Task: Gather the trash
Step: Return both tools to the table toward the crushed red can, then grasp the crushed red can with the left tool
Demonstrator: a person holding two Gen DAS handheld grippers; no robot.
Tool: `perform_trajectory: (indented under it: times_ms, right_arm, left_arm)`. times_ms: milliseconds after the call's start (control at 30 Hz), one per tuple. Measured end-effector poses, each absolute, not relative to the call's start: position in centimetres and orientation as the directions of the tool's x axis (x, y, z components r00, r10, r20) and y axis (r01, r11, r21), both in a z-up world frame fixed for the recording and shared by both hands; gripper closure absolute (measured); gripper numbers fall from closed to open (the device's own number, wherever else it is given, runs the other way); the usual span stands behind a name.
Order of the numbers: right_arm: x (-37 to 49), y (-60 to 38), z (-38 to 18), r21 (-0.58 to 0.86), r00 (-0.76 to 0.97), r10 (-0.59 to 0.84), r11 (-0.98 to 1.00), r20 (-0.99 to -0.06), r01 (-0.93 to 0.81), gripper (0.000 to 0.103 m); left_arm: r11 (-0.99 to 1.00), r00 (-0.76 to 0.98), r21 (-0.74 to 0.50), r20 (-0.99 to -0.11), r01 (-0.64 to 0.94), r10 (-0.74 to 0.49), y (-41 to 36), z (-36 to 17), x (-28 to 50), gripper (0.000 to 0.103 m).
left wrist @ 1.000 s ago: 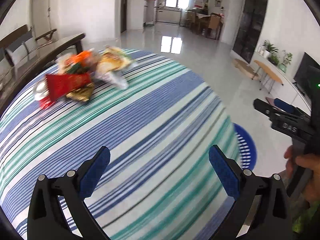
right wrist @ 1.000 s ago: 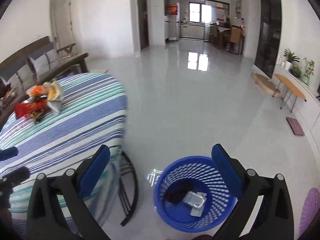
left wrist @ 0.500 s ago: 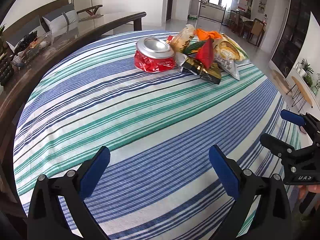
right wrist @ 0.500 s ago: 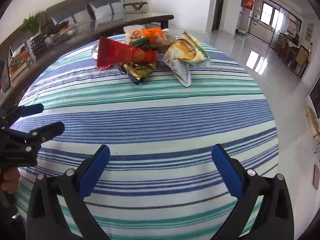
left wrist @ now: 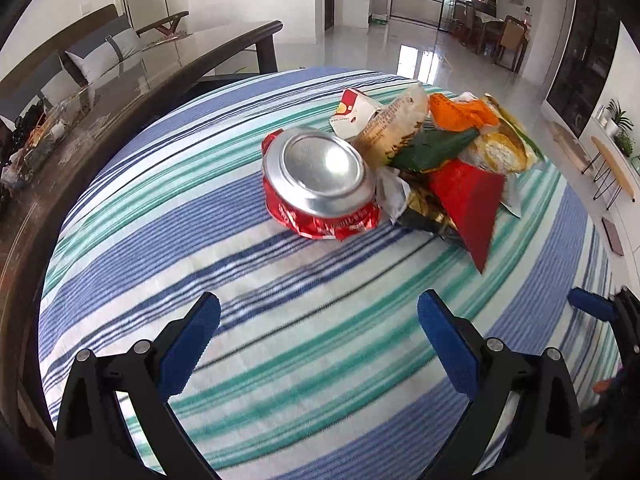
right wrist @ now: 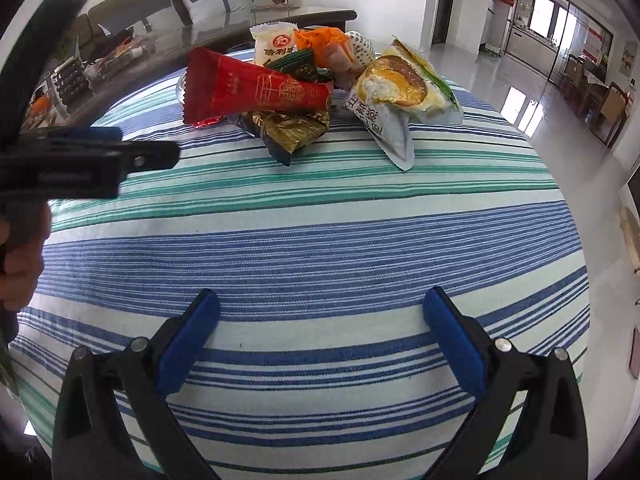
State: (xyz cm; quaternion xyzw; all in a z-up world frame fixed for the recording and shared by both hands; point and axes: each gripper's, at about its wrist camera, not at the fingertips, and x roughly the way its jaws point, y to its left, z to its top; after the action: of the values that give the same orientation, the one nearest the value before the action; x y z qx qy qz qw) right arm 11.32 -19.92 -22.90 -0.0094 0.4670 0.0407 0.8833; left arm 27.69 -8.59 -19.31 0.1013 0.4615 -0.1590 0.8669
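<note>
Striped cloth surface [right wrist: 320,240] with the trash pile uncollected.
Crushed red aluminium can [left wrist: 320,184] and heaped snack wrappers [right wrist: 320,80] remain; left tool [left wrist: 318,324] and right tool [right wrist: 320,324] both gape, empty.

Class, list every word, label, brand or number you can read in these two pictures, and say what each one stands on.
"倍利" then a third character I cannot make out: white snack packet at the back of the pile.
Large Chinese characters, sideways, not readable with confidence: bread wrapper.
Gold print, too small to read: red wrapper.
White lettering, crumpled and unreadable: crushed red can.
Fine print, blurred: beige wrapper.
</note>
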Motion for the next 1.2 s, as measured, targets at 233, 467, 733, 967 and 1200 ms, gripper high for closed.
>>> perform_trajectory:
  times_ms: [233, 467, 733, 967, 1200]
  right_arm:
    - [11.3, -20.0, -22.9, 0.022, 0.560, 0.064, 0.996, -0.826, -0.081, 0.005]
    - [11.3, -20.0, -22.9, 0.021, 0.560, 0.063, 0.996, -0.826, -0.081, 0.005]
    - [11.3, -20.0, -22.9, 0.020, 0.561, 0.062, 0.997, -0.826, -0.080, 0.005]
    - [11.3, -20.0, -22.9, 0.020, 0.561, 0.062, 0.997, -0.826, -0.080, 0.005]
    - [11.2, -20.1, -22.9, 0.031, 0.561, 0.070, 0.996, -0.825, -0.079, 0.005]
  left_arm:
    - [0.960, 0.533, 0.032, -0.837, 0.277, -0.126, -9.0, -21.1, 32.4, 0.005]
    - [0.978, 0.542, 0.024, -0.835, 0.208, -0.095, -3.6, -20.2, 32.3, 0.005]
    - [0.939, 0.560, -0.015, -0.799, 0.345, -0.219, -4.1, -17.9, 31.1, 0.005]
    - [0.917, 0.532, -0.088, -0.791, 0.389, -0.302, -5.6, -17.4, 34.3, 0.016]
    - [0.905, 0.503, -0.111, -0.800, 0.410, -0.326, -4.2, -17.1, 32.7, 0.044]
